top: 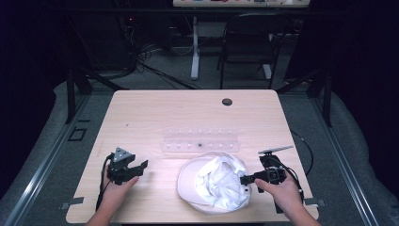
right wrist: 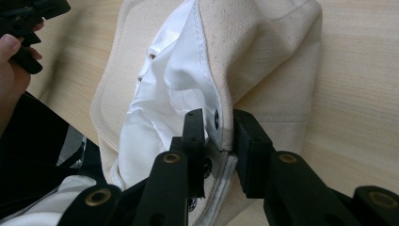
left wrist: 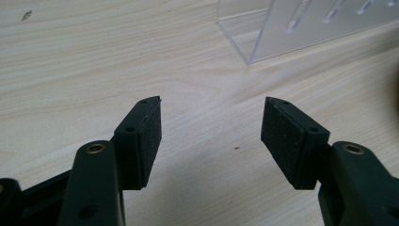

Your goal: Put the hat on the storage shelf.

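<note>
Dark drapes and a chair stand behind the pale wood table (top: 141, 108), where a clear acrylic rack (top: 200, 140) lies across the middle. Just in front of it, toward the person, sits a cream cap (top: 214, 182), upside down with its white lining showing and the brim toward the left.

At the cap's right rim is the right claw (top: 248, 179). In the right gripper view, its jaws straddle the rim by a small eyelet, one pad inside on the lining and one outside on the canvas, nearly together with the fabric edge between them. The inner pad seems to touch the cloth; a sliver of gap shows at the outer pad, so I judge the grip not yet firm.

Well apart from the cap, the left claw (left wrist: 211, 127) rests low over bare table at the left, jaws wide apart and holding nothing.

The step in hand looks like pinching the cap's rim to pick it up. To do it well, the jaws should bite on the stitched band, which is stiffer than the loose lining, and take both layers deep enough not to slip. Close fully before lifting, then raise slowly so the crown hangs free. The left claw could take the brim to steady the cap if it sags or twists.
</note>
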{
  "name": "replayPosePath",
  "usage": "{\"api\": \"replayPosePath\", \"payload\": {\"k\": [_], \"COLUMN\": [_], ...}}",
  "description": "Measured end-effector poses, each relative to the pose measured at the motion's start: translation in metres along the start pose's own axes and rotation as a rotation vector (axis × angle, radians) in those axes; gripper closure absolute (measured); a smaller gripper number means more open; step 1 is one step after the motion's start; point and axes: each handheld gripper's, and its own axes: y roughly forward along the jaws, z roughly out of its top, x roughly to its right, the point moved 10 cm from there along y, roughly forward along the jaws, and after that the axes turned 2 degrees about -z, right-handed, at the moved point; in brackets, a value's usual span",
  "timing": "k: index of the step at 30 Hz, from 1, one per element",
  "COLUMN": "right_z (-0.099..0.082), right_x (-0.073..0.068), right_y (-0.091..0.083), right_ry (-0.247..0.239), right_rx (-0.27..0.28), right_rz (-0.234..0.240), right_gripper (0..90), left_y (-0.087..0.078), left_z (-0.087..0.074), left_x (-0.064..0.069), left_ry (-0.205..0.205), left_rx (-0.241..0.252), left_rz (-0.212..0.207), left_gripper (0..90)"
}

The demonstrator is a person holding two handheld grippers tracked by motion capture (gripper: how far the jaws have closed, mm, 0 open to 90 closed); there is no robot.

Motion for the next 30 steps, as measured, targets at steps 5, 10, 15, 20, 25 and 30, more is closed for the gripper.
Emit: {"api": "replayPosePath", "payload": {"k": [5, 10, 15, 20, 25, 30], "right_z": [0.006, 0.011, 0.014, 0.022, 0.033, 0.042], "right_x": [-0.001, -0.006, -0.01, -0.01, -0.013, -0.016], "right_y": [-0.003, -0.009, -0.011, -0.016, -0.025, -0.033], "right_ry": [-0.01, -0.029, -0.011, -0.008, -0.022, -0.051], "right_rx": [-0.02, -0.07, -0.099, -0.123, -0.146, -0.2], "right_rz": [-0.029, -0.079, -0.112, -0.171, -0.242, -0.33], "right_gripper": [81.5, 83.0, 83.0, 83.1, 83.2, 83.3], "left_y": [0.0, 0.0, -0.001, 0.0, 0.0, 0.0], "left_z": [0.0, 0.0, 0.0, 0.0, 0.0, 0.0], "left_x": [0.0, 0.0, 0.0, 0.0, 0.001, 0.001], "left_ry": [0.001, 0.001, -0.006, 0.002, 0.001, 0.002], "left_rx": [-0.003, 0.001, 0.003, -0.001, -0.004, -0.003], "left_rz": [-0.001, 0.001, 0.003, 0.001, 0.0, 0.001], "left_gripper": [38.7, 38.7, 38.7, 38.7, 38.7, 38.7]}}
